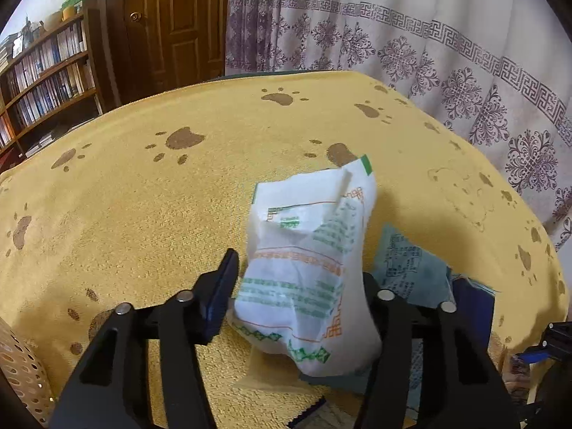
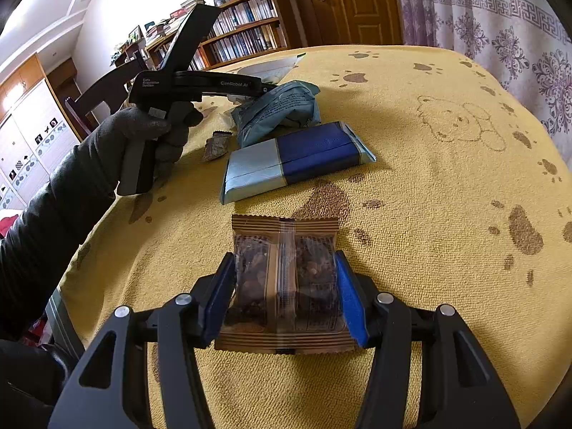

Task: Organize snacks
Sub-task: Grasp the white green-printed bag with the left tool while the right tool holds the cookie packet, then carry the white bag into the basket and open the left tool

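- Left claw (image 1: 300, 286): closed onto a white crinkled snack bag with green and orange print (image 1: 307, 261), lifted off the yellow paw-print cloth on the counter (image 1: 143, 214); print unreadable.
- Left claw housing reads "GenRobot.AI".
- Right claw (image 2: 286, 293): clamped against both sides of a brown clear-windowed snack packet (image 2: 284, 279) lying on the cloth.
- A blue and pale-blue flat packet (image 2: 296, 161) lies beyond.

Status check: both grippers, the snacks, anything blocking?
Left gripper shut on white packet, lifted. Right gripper shut on brown snack pack. Blue bar and teal pouch loose on yellow cloth. Nothing blocking.
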Action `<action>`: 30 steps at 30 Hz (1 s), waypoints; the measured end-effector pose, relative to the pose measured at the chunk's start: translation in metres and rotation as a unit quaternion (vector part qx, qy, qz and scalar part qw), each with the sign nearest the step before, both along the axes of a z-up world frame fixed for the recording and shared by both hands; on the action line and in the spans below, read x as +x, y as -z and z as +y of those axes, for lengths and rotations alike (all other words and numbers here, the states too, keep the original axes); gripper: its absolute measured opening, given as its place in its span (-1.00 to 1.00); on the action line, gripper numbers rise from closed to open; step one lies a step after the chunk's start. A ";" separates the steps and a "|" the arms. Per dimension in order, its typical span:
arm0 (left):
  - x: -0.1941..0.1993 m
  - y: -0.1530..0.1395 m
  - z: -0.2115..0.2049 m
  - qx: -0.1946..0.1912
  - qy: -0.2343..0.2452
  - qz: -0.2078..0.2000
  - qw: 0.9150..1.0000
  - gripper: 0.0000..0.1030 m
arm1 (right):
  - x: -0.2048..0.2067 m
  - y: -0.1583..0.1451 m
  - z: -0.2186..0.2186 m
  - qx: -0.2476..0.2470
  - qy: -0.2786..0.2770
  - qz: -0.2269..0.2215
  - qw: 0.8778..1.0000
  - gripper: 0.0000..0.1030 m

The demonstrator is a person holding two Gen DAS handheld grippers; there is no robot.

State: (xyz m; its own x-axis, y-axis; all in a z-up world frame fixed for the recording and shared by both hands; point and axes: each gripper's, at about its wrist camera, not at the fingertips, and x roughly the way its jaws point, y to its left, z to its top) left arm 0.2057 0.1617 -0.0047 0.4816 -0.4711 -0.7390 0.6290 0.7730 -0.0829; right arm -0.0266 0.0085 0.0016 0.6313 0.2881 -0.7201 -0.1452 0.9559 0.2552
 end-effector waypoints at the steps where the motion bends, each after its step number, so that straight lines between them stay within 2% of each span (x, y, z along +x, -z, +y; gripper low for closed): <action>1: -0.002 -0.001 0.000 0.000 -0.002 -0.004 1.000 -0.06 | 0.000 0.000 0.000 0.000 0.000 0.000 1.000 0.06; 4: -0.004 -0.003 0.002 -0.010 -0.003 -0.003 1.000 -0.19 | 0.000 0.000 0.000 0.001 0.000 0.000 1.000 0.06; 12: -0.010 -0.013 0.020 -0.025 -0.037 -0.011 0.999 -0.26 | 0.000 0.000 0.000 0.001 0.000 -0.002 1.000 0.06; 22: -0.035 -0.054 0.056 -0.067 -0.065 -0.050 0.994 -0.27 | 0.000 0.000 0.000 0.001 -0.001 -0.002 1.000 0.06; 30: -0.059 -0.090 0.088 -0.078 -0.101 -0.096 0.987 -0.27 | 0.001 0.000 0.001 -0.004 0.000 -0.004 1.000 0.06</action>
State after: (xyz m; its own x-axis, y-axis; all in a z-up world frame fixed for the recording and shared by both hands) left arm 0.1468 0.2493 0.0855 0.7012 -0.4522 -0.5512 0.4787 0.8715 -0.1061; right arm -0.0258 0.0095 0.0021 0.6365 0.2826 -0.7177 -0.1480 0.9579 0.2459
